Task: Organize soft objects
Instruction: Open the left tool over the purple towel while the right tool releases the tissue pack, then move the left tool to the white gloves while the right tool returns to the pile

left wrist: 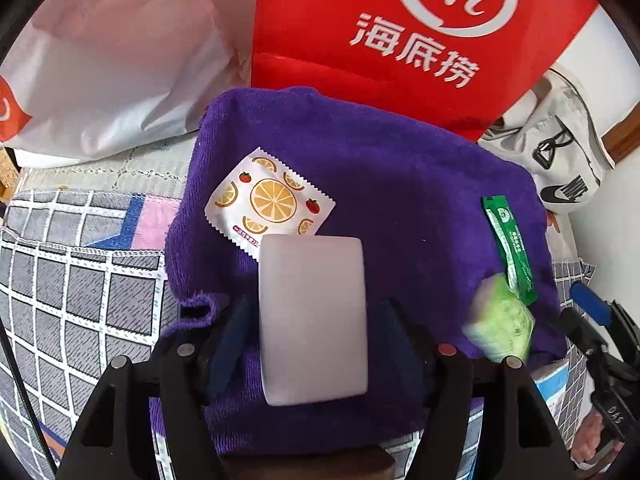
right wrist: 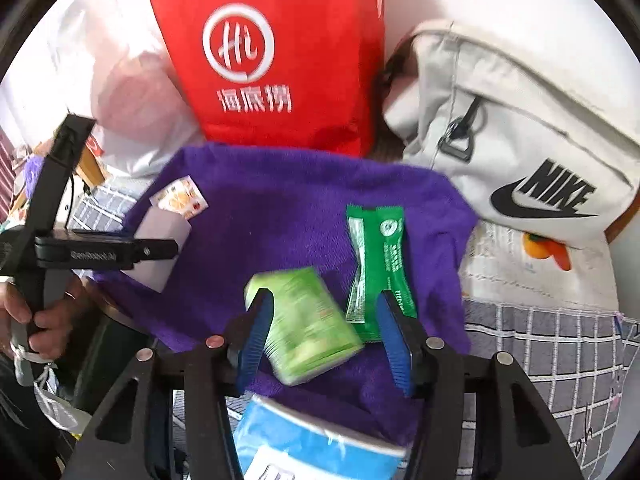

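Note:
A purple towel [left wrist: 380, 184] lies spread out, also in the right wrist view [right wrist: 280, 220]. On it lie an orange-print sachet [left wrist: 270, 200], a green sachet [right wrist: 378, 264] and a white block [left wrist: 313, 320]. My left gripper [left wrist: 314, 328] stands open around the white block; the jaws do not touch it. My right gripper [right wrist: 324, 332] is open, with a blurred light-green pack [right wrist: 306, 324] between its blue pads, loose on the towel. The green pack also shows in the left wrist view [left wrist: 502, 324].
A red paper bag [right wrist: 276, 60] and a white plastic bag [left wrist: 108, 68] stand behind the towel. A white Nike bag [right wrist: 520, 136] lies at right. A blue-and-white packet [right wrist: 316, 440] lies under my right gripper. Checked grey bedding [left wrist: 80, 280] surrounds everything.

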A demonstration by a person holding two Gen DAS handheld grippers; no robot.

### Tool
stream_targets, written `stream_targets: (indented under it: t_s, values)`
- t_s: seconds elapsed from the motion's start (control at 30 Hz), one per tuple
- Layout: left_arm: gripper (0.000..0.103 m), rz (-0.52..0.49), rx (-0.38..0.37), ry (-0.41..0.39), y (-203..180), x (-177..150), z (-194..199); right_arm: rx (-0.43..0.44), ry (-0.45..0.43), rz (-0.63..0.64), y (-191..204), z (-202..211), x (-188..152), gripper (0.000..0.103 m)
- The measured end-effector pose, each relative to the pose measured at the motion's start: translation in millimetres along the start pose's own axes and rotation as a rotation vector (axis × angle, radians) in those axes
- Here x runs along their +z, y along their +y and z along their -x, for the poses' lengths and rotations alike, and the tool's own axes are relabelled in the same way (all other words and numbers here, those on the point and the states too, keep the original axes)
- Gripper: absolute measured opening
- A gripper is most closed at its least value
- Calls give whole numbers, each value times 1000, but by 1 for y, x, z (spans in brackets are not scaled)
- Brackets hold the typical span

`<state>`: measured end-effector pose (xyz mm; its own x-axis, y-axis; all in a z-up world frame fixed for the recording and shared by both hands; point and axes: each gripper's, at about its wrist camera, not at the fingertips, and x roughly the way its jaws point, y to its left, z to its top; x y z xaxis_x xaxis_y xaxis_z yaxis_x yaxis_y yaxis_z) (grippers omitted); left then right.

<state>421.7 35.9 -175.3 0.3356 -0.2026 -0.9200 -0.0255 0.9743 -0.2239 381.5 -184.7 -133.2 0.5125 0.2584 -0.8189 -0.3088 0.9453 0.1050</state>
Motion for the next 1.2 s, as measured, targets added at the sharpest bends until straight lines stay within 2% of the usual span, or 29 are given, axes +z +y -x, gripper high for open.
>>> stream_targets:
  t_s: [0.33,0.5,0.8,1.0,1.2]
  values:
    - [68,-2,-4,-55,3,-17,50,-33,-97,-30,1,66,-12,59]
    - [68,-2,-10,-87,2,-39,82,-39,-143,-54,4,104,-30,60]
    - [68,-11,-32,-130,-10,-96,131,-39,-228,-103,8,180,-78,60]
    - [68,-23,-46,-162,-21,-138,158,-30,-290,-116,14,229,-116,68]
    - [68,-23,-59,-175,-24,-183,169,-21,-309,-111,25,252,-151,71]
